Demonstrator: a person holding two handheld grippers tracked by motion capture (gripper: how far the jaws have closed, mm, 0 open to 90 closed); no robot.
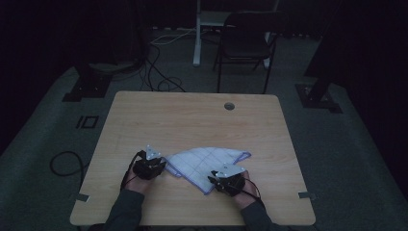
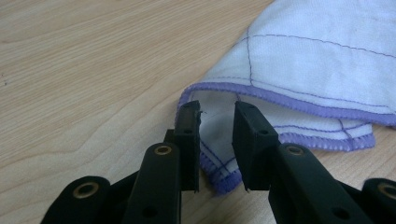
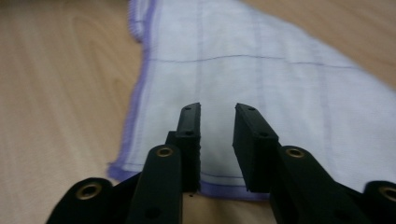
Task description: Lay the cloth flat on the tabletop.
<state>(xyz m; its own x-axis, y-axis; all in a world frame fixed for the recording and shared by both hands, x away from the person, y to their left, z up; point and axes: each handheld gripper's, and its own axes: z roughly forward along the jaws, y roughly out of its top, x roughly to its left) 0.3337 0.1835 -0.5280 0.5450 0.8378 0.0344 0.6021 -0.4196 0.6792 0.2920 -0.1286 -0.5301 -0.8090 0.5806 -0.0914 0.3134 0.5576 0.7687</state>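
Observation:
A white cloth with a purple hem and thin purple grid lines lies partly folded on the near half of the wooden table. My left gripper sits at the cloth's left corner. In the left gripper view its jaws stand apart, with the folded corner of the cloth lying between them, not pinched. My right gripper is at the cloth's near edge. Its jaws are open just over the hemmed edge of the cloth, with nothing gripped.
A round cable hole is set near the table's far edge. Beyond the table stand a dark chair and a white post, and cables trail on the floor. Bare wood stretches across the table's far half.

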